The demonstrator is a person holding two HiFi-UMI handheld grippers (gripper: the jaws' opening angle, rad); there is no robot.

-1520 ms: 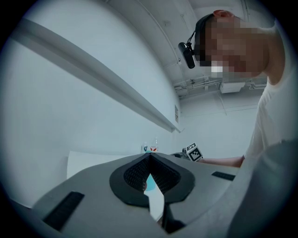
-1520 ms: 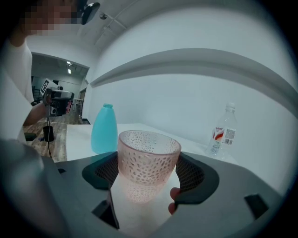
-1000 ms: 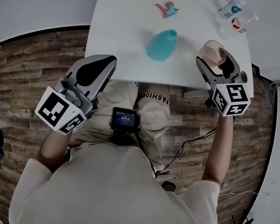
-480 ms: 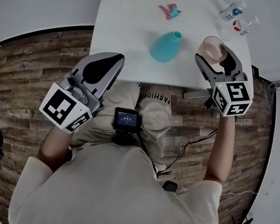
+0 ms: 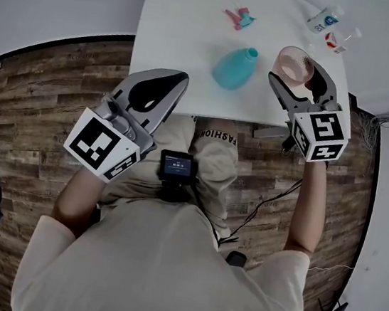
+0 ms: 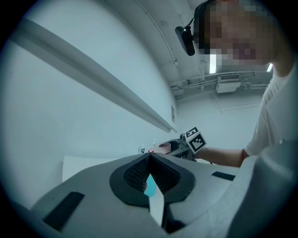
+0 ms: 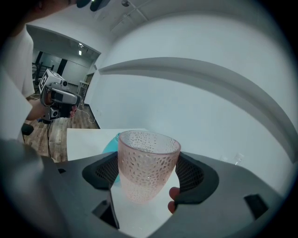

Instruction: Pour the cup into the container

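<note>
The right tongs (image 5: 296, 71) are clamped on a pink dimpled cup (image 5: 295, 63). In the right gripper view the cup (image 7: 148, 162) stands upright between the two dark pads, which press on its opposite sides, and its rim rises clear above the right tongs (image 7: 149, 173). The jaws are open only as far as the cup's width. The left tongs (image 5: 179, 80) hold nothing. In the left gripper view their jaws meet at the tip (image 6: 150, 157), and a narrow slit lower down shows a sliver of the teal bottle (image 6: 150, 186). The teal bottle (image 5: 234, 67) stands on the white bench (image 5: 177, 26) between the two tongs, ahead and to the right of the left tongs and just left of the cup, touching neither. Seen from the right tongs, the bottle (image 7: 110, 142) shows behind the cup's left side. The left tongs' tip reaches the near edge of the bench, while their body hangs over the wooden floor (image 5: 38, 93). Beyond the bottle lies a small pink and teal spray head (image 5: 239, 16), and beyond the right tongs stand some small bottles (image 5: 323, 17).
</note>
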